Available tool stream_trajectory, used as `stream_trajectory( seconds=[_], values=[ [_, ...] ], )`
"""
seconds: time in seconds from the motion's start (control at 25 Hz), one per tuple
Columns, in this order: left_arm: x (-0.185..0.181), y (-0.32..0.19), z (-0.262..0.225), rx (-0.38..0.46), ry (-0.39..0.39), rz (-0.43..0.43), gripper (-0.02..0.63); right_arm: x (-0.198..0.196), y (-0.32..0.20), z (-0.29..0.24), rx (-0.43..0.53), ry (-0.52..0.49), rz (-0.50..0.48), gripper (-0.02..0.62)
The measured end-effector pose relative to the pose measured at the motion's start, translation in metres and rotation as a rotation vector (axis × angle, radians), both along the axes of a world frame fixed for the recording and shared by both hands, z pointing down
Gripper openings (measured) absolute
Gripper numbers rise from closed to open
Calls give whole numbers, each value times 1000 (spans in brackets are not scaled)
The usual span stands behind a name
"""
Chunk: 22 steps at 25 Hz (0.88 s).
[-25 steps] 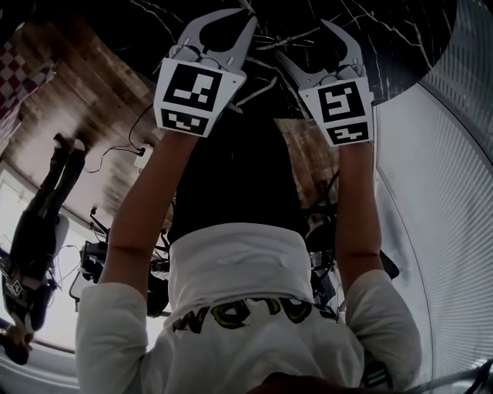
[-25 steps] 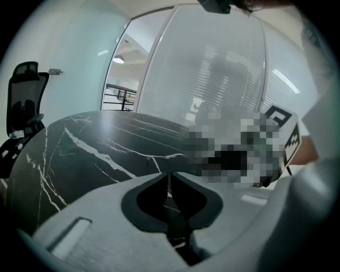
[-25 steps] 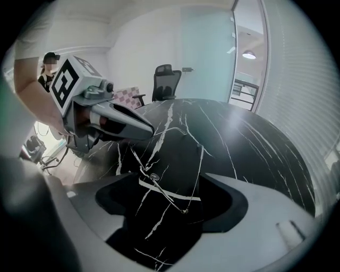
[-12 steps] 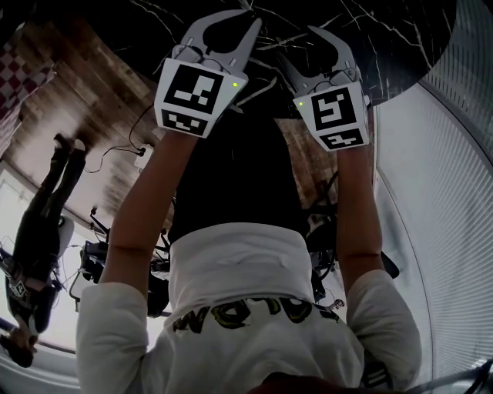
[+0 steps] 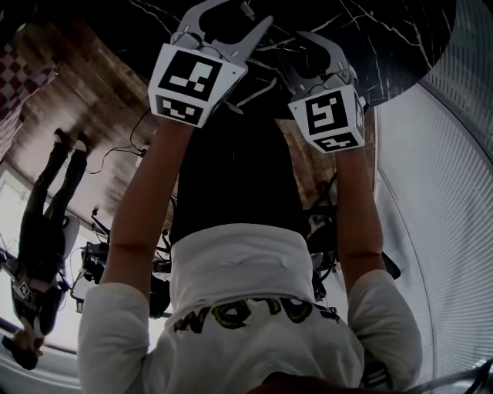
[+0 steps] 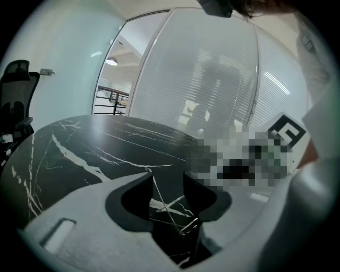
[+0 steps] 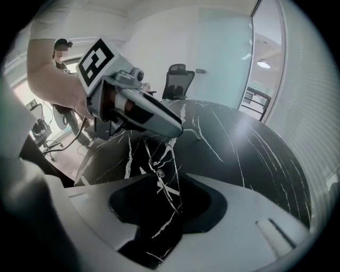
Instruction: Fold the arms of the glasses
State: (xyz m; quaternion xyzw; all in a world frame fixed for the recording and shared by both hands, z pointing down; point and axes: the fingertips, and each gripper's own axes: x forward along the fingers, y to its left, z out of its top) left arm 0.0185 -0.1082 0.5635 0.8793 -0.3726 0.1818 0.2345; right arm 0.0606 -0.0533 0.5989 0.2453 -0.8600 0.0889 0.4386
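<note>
Thin wire glasses [image 7: 159,172] lie on the black marble table [image 7: 239,143]; in the head view I cannot pick them out from the white veins. My left gripper [image 5: 229,15] is open, its jaws having just been opening, and one thin arm of the glasses [image 6: 169,204] crosses the gap without touching either pad. My right gripper [image 5: 293,48] sits close beside it. Its jaws have just been closing around another thin arm [image 7: 177,195], which runs near one pad while a gap still shows on the other side. The left gripper's tips [image 7: 178,127] hang just above the frame.
The table's curved edge [image 5: 400,85] runs near a glass wall with blinds [image 5: 454,192]. An office chair [image 7: 178,79] stands at the table's far side. A person [image 5: 42,231] stands on the wooden floor, where cables [image 5: 115,146] lie.
The left gripper's jaws have spread wide apart and it has shifted slightly towards the top of the head view. The right gripper's jaws have drawn closer together and it has rolled a little.
</note>
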Motion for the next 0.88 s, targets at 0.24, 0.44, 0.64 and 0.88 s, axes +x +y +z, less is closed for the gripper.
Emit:
stream_trajectory(
  seconds=[0.24, 0.44, 0.64, 0.88],
  values=[
    [11, -7, 6, -20, -1, 51, 182, 0, 3, 1, 5, 4, -13, 100],
    [14, -11, 9, -25, -8, 79, 182, 0, 3, 1, 17, 1, -18, 84],
    [22, -6, 10, -42, 24, 123, 182, 0, 3, 1, 25, 3, -27, 83],
    [30, 6, 6, -32, 26, 204, 181, -1, 4, 0, 28, 6, -31, 87]
  ],
)
